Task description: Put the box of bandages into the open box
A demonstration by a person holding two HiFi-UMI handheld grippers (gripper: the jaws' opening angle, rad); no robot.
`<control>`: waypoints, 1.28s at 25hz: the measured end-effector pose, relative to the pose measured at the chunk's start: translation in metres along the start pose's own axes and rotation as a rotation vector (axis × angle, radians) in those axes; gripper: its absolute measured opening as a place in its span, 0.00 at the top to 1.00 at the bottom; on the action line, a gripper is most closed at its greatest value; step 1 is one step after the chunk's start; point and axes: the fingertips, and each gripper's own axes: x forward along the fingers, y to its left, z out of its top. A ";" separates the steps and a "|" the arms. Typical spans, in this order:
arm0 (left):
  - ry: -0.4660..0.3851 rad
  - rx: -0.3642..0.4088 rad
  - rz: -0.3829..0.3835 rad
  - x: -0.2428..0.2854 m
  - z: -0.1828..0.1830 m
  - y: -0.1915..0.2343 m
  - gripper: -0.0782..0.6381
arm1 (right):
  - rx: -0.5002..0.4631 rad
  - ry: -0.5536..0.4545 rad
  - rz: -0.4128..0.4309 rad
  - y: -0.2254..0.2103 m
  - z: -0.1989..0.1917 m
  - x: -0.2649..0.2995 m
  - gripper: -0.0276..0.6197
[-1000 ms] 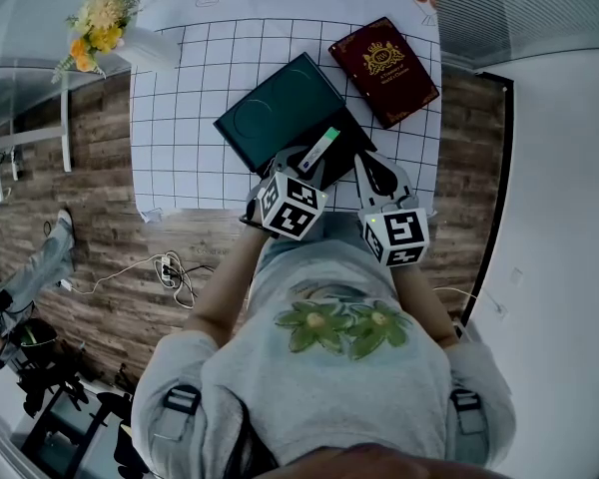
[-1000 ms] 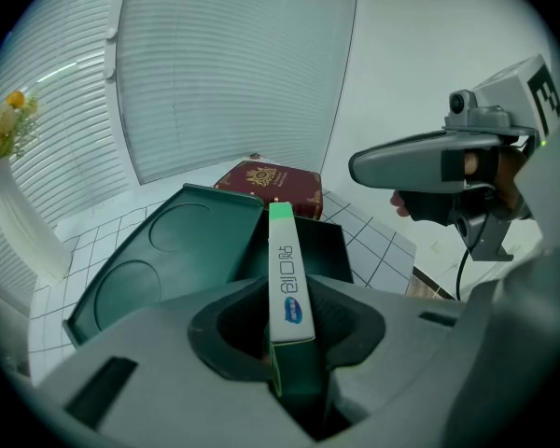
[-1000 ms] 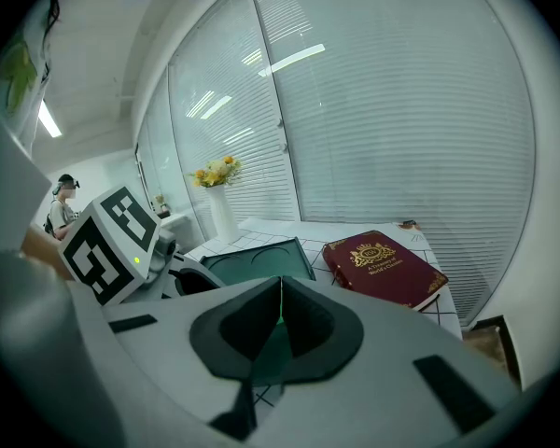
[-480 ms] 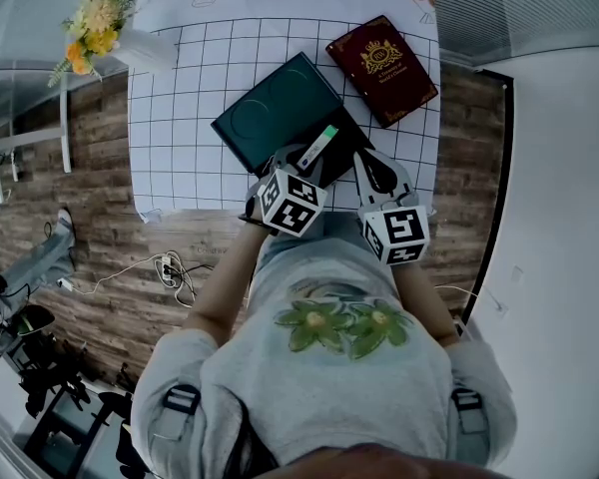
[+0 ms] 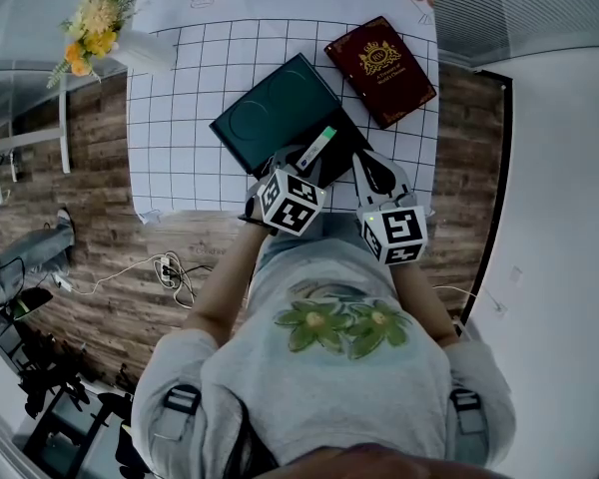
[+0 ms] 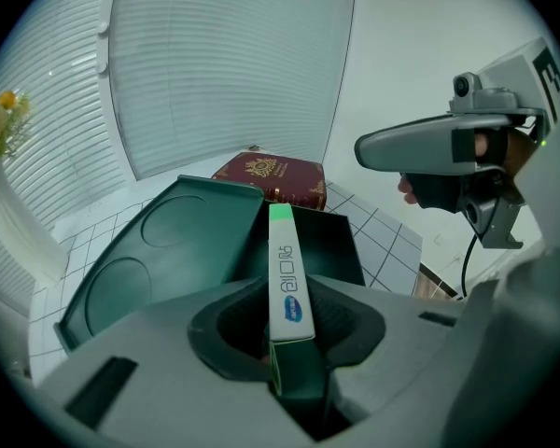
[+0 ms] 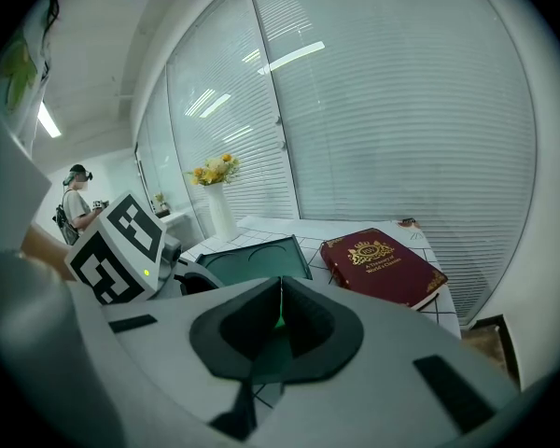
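My left gripper [image 5: 301, 165] is shut on the box of bandages [image 5: 318, 147], a slim white box with a green end and blue print. In the left gripper view the box of bandages [image 6: 286, 283] stands on edge between the jaws and points at the dark green open box [image 6: 325, 242]. That open box [image 5: 341, 144] lies at the table's near edge, and its lid [image 5: 272, 111] lies flat beside it on the left. My right gripper [image 5: 371, 174] hovers just right of the open box, shut with nothing in it [image 7: 280, 317].
A dark red book [image 5: 380, 56] with gold print lies at the far right of the white gridded table cover [image 5: 180, 118]. A white vase of yellow flowers [image 5: 130, 38] stands at the far left corner. Cables [image 5: 170, 267] lie on the wooden floor.
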 end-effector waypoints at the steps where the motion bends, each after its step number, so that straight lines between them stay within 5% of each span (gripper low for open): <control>1: 0.002 0.000 0.000 0.001 0.000 0.000 0.75 | 0.000 0.001 -0.001 0.000 -0.001 0.000 0.94; 32: 0.023 0.027 0.000 0.010 -0.008 0.001 0.75 | 0.003 0.006 -0.009 -0.004 -0.002 0.003 0.94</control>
